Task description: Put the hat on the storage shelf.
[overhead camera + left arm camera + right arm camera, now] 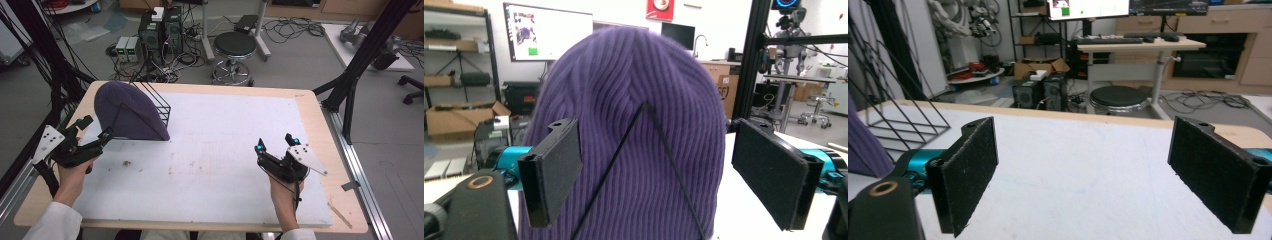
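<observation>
From above, left gripper (96, 129) spread wide just short of the purple hat (127, 111) on its wire rack (159, 104), right gripper (275, 142) wide open and empty well to the right; along the left jaws, hat (634, 150) directly ahead; along the right jaws, bare table (1083, 165), rack (903, 120) far left.

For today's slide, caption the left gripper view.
Open left gripper faces a purple ribbed knit beanie draped over a black wire rack.

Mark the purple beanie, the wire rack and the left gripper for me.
purple beanie (125, 112), high view, middle of its knit side.
wire rack (161, 105), high view, bare black wires past the beanie.
left gripper (96, 132), high view, between its fingertips.
</observation>
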`<act>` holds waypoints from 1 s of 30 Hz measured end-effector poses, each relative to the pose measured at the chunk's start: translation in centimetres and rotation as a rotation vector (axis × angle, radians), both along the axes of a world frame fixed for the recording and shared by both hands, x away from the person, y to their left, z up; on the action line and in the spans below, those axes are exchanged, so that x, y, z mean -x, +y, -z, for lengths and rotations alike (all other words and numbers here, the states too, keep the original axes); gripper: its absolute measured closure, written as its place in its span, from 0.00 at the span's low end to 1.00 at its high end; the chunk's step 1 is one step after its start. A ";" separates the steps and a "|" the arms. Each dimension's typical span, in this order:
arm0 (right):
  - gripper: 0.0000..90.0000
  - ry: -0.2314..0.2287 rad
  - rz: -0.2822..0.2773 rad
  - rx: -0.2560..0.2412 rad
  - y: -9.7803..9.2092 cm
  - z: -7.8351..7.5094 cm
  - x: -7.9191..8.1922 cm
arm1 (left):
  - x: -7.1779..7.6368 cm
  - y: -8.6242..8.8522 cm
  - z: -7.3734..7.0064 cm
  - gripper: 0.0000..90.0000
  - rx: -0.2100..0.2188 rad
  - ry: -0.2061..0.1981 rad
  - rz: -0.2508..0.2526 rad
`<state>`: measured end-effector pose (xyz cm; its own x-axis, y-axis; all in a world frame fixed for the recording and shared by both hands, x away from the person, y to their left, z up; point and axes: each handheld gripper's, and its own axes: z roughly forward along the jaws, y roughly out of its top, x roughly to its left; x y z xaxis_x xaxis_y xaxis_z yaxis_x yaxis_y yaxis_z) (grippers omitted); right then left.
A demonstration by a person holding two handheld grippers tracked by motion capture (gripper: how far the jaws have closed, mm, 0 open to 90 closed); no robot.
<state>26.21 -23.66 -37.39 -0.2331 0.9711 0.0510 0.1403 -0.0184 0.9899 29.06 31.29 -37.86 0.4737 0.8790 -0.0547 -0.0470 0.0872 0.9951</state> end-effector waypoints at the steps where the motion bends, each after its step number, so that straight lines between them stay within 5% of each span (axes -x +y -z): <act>1: 0.13 0.004 0.007 -0.002 -0.3 0.4 0.1 | 0.0 0.1 0.3 0.22 0.005 0.007 -0.001; 12: 0.13 0.009 0.086 -0.017 -2.5 3.4 1.5 | 0.9 -0.1 2.2 0.23 -0.007 0.043 -0.029; 30: 0.13 0.028 0.146 0.006 -3.9 5.4 2.6 | 2.6 0.7 4.9 0.23 0.006 0.067 -0.074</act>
<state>23.56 -27.56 -42.77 -0.0879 0.9949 0.0492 0.1644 -0.0342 0.9858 26.48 31.95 -42.79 0.4023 0.9112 -0.0891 0.0127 0.0917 0.9957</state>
